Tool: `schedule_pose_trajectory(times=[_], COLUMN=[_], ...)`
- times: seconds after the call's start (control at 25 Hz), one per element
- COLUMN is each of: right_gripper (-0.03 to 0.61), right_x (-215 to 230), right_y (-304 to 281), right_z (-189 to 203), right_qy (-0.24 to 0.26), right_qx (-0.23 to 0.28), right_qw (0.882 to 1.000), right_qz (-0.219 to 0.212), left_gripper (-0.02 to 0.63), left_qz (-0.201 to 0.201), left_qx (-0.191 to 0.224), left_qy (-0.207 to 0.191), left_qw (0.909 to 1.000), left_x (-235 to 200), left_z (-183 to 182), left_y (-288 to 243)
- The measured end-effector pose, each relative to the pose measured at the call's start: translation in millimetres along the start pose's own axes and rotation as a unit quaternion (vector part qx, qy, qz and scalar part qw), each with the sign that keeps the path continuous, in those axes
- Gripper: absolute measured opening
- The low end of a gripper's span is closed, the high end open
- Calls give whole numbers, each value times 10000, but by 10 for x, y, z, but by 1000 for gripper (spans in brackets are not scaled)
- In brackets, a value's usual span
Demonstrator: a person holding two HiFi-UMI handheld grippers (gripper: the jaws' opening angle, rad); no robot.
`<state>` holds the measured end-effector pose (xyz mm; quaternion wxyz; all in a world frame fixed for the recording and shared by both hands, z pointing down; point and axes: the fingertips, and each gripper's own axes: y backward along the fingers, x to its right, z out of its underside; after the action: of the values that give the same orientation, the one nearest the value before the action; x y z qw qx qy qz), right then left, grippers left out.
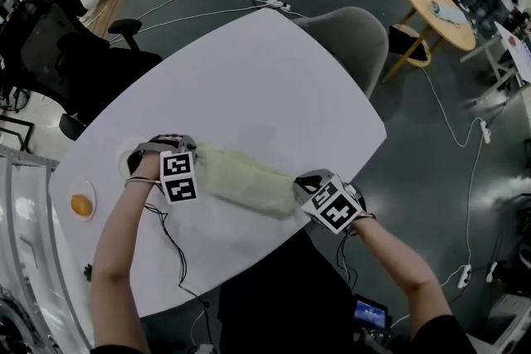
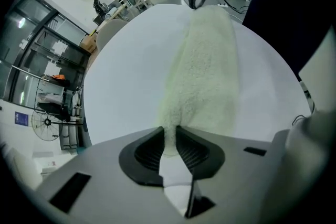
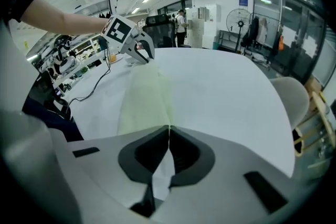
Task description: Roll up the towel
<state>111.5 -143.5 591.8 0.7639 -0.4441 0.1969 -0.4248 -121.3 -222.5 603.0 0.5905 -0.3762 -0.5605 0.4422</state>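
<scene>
Newbie: Towel (image 1: pixel 245 182) check. It's the pale green one, pulled into a long strip from left to right across the near part of the white table (image 1: pixel 274 70). What's the smart way to roll it from here?

Regular: Both ends are gripped, so that's a decent start. The left gripper (image 2: pixel 169 131) has its jaws narrow, with a bunch of terry squeezed between them at the left end. The right gripper (image 3: pixel 169 127) has its jaws almost touching, with just a thin edge of the right end at the tips. I'd call that a shallow pinch, and it might slip if you tug.

To me this looks like the straightening step, with no roll begun. I'd keep the strip taut and flat on the table, then start from one end. Make the first turn tight and keep the long edges lined up, or it'll cone on you.

Newbie: And the headcount?

Regular: One towel, two grippers, one table. There's also one small plate (image 1: pixel 83 188) at the near left with one orange thing on it, well apart from the towel.
</scene>
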Motion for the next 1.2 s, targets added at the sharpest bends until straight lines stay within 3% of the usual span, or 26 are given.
schedule_pose_trajectory(times=[0.04, 0.36, 0.52, 0.6, 0.72, 0.84, 0.96, 1.04, 1.12, 1.2], right_gripper=[6, 6, 10, 72, 116, 180, 207, 293, 365, 403], right_x=[49, 175, 213, 207, 126, -10, -159, -277, -394, -453], right_y=[-8, -110, -29, 85, 246, 321, 382, 428, 465, 499], right_z=[12, 117, 19, -90, -240, -341, -483, -584, -646, -762], right_qy=[-4, -45, 37, 123, 212, 316, 300, 122, -139, -255], right_qx=[-38, -199, -4, 186, 397, 502, 763, 1042, 1267, 1521], right_qw=[10000, 9998, 10000, 9997, 9990, 9982, 9966, 9941, 9907, 9869], right_qz=[39, -40, 67, 100, -28, -130, -132, -286, -469, -478], left_gripper=[83, 84, 104, 139, 230, 249, 265, 275, 304, 333], left_qz=[26, 158, 29, -194, -445, -637, -757, -785, -803, -908], left_qx=[-9, -10, 145, 305, 551, 826, 1216, 1513, 1846, 2182], left_qy=[4, 55, 366, 577, 772, 940, 1514, 2052, 2638, 3259], left_qw=[10000, 9999, 9992, 9977, 9945, 9901, 9780, 9638, 9433, 9154], left_x=[-18, -77, -136, -219, -319, -310, -220, -139, -46, 12], left_z=[-6, -43, -36, -20, -30, -87, -167, -217, -247, -218], left_y=[-27, -176, -97, 23, 266, 500, 701, 818, 925, 1061])
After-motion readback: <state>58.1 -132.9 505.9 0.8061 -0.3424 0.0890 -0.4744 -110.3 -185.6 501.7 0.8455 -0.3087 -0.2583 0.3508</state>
